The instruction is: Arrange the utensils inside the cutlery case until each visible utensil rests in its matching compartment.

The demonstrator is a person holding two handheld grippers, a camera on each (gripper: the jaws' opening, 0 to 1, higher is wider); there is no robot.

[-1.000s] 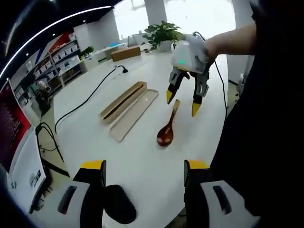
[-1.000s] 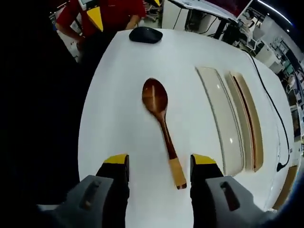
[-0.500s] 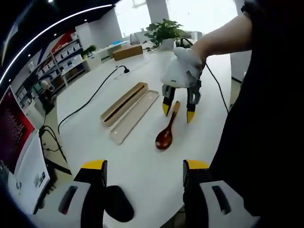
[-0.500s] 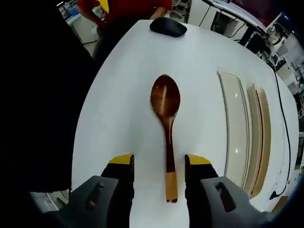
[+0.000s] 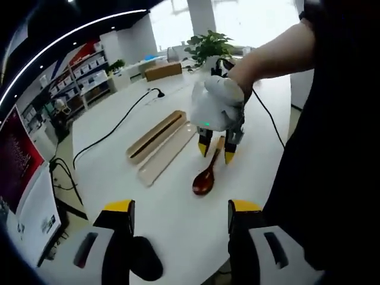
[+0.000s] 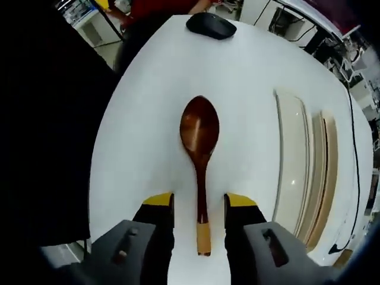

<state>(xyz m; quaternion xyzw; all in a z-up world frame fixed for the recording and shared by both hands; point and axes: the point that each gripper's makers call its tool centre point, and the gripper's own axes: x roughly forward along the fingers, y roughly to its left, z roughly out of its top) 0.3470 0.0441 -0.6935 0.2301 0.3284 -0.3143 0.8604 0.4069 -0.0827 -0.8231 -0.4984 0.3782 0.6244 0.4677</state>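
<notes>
Wooden spoon (image 6: 200,138): one, lying on the white table (image 6: 249,77). Cutlery case: two long pieces side by side, counted as one tray (image 6: 320,172) and one lid (image 6: 291,160) (which is which cannot be told for certain). Computer mouse (image 6: 211,25): one, black. Grippers: two, the left gripper (image 5: 178,209) and the right gripper (image 6: 199,202). Black cable (image 5: 113,127): one across the tabletop. Potted plant (image 5: 209,45): one at the far edge.

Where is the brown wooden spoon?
The brown wooden spoon lies on the white table, handle between the right hand-held gripper jaws, beside the beige case lid.
</notes>
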